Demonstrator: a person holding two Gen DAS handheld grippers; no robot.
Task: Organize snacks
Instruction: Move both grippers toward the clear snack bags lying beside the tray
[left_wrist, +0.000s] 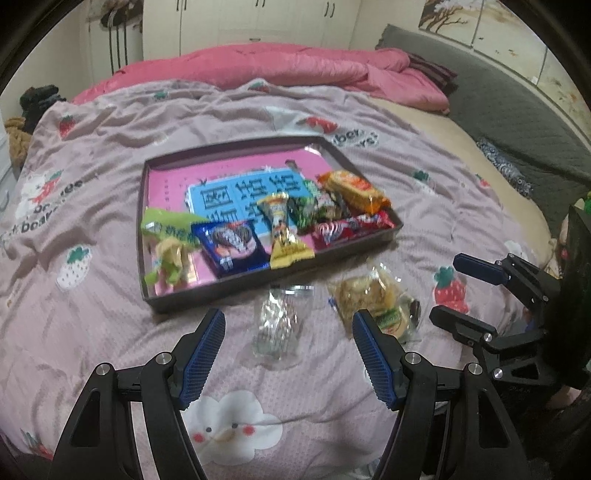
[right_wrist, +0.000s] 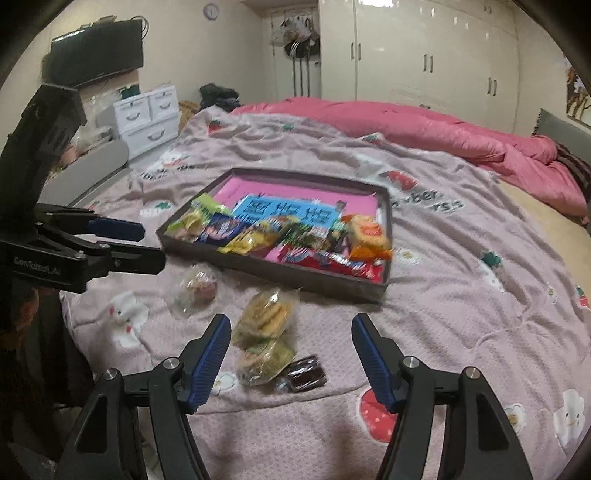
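- Tray (left_wrist: 369, 243) (right_wrist: 288, 275): dark, shallow, lying on the bed's blanket (left_wrist: 110, 155) (right_wrist: 461, 295). Snack packets heaped along its near edge; pink and blue printed sheet on its floor, partly covered.
- In the tray, left wrist view: green packet (left_wrist: 166, 236), blue packet (left_wrist: 231, 247), yellow-tipped packet (left_wrist: 284, 236), red packet (left_wrist: 351, 227), orange packet (left_wrist: 352, 190). Labels blurred, unreadable.
- Outside the tray, on the blanket: clear wrapped candy (left_wrist: 275, 325) (right_wrist: 197, 288); clear bag of biscuits (left_wrist: 373, 302) (right_wrist: 264, 321), its near end with a green label.
- Dark chocolate-coloured packet (right_wrist: 304, 374) just beside the biscuit bag shows plainly in the right wrist view only; in the left wrist view the gripper's finger stands in front of that spot.
- Left gripper (left_wrist: 288, 354) (right_wrist: 142, 240): fingers spread, holding nothing, the candy between and beyond their tips.
- Right gripper (right_wrist: 291, 358) (left_wrist: 448, 291): fingers spread, empty, near the biscuit bag.
- Pink quilt (left_wrist: 295, 70) (right_wrist: 424, 125) bunched at the far side of the bed.
- Right wrist view alone: white drawer unit (right_wrist: 146, 118), dark screen (right_wrist: 96, 51), wall clock (right_wrist: 211, 12).
- Wardrobe (right_wrist: 424, 48) (left_wrist: 258, 26) behind; top cut off in the left view.
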